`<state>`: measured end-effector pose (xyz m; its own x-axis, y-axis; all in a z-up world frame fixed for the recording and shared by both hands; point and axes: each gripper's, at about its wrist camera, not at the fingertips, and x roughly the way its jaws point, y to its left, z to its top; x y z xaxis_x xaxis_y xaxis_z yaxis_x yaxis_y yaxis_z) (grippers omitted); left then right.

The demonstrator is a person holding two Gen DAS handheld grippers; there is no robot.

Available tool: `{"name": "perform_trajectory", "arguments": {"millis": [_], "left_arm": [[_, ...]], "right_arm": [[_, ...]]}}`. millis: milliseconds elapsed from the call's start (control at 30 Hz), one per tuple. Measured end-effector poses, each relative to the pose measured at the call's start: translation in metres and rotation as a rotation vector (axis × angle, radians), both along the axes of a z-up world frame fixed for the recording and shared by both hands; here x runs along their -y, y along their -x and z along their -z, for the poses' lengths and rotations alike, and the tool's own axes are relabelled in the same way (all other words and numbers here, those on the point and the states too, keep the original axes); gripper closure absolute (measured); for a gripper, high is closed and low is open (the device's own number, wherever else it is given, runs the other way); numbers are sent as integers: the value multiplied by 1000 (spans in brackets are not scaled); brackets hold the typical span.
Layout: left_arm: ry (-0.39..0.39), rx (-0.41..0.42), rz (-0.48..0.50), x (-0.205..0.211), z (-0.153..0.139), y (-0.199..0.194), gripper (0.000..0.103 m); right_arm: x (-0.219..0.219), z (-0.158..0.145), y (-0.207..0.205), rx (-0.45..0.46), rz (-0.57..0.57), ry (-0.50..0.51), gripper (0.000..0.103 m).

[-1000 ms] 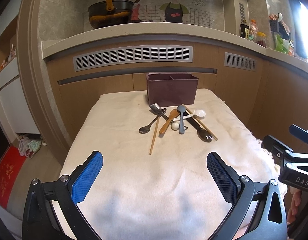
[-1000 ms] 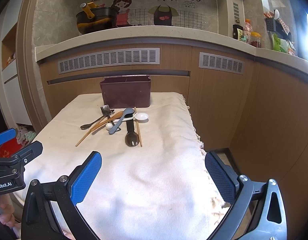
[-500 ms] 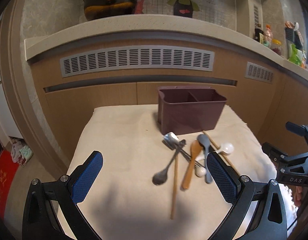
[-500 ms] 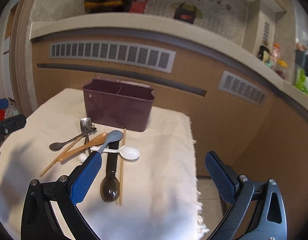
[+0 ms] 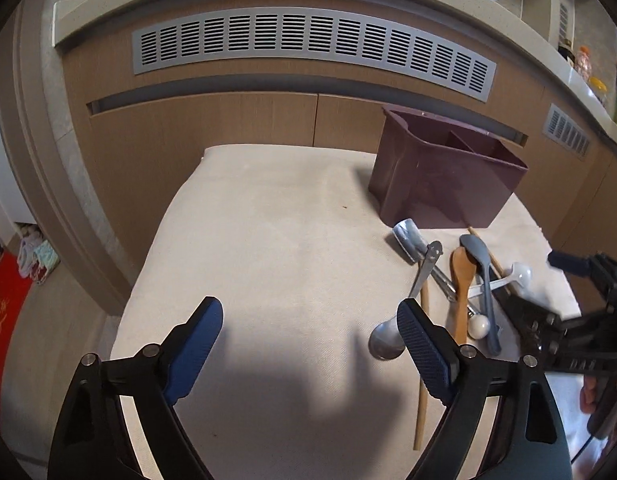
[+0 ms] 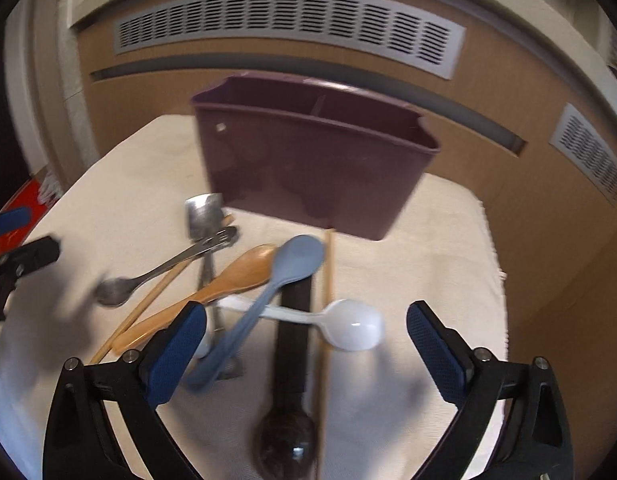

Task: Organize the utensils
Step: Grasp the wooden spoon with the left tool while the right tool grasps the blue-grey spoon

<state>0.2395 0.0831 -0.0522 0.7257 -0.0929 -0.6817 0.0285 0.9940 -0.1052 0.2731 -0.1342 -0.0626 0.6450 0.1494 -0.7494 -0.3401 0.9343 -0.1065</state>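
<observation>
My right claw (image 6: 306, 338) hangs over the heap of utensils on the cloth-covered table (image 5: 268, 240), jaws wide but closing, with nothing pressed between the pads. Under its gap lie the white spoon (image 6: 348, 326), bowl toward the right pad and handle running leftward across the heap; the dark spoon (image 6: 288, 400), long axis pointing away from me toward the brown caddy (image 6: 308, 168); and a chopstick (image 6: 327, 300) just beside it, nearly parallel. The grey-blue spoon (image 6: 268, 300) and the wooden spoon (image 6: 212, 292) slant from upper right to lower left, crossing the white handle near the left pad. My left claw (image 5: 310, 334) is likewise empty and closing, but it stands over bare cloth; from it the heap lies to the right, the metal spoon (image 5: 384, 342) touching or just behind its right pad, I cannot tell which, and a second chopstick (image 5: 422, 360) running toward me beside it. The caddy stands upright at the far edge of the heap, its two compartments apparently empty. Judgement: the right claw is the nearer to the heap, and the dark spoon and chopstick lie lengthwise between its pads, so the pads would close across their thin width; the white spoon lies crosswise and would call for a wrist turn.
</observation>
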Motion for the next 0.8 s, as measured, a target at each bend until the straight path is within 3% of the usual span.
{"name": "perform_trajectory", "arguments": {"millis": [133, 300, 500, 667, 800], "left_arm": [[-3, 6, 132, 23, 2, 3, 18], [63, -109, 353, 71, 17, -5, 55], [60, -226, 472, 117, 18, -48, 77], [-28, -351, 522, 146, 20, -93, 78], [-132, -400, 482, 162, 30, -117, 77]], "right_arm": [[5, 7, 15, 24, 19, 80, 21], [42, 7, 18, -7, 107, 24, 22], [67, 12, 35, -4, 129, -19, 21], [82, 9, 47, 21, 138, -72, 20], [87, 10, 50, 43, 136, -75, 20]]}}
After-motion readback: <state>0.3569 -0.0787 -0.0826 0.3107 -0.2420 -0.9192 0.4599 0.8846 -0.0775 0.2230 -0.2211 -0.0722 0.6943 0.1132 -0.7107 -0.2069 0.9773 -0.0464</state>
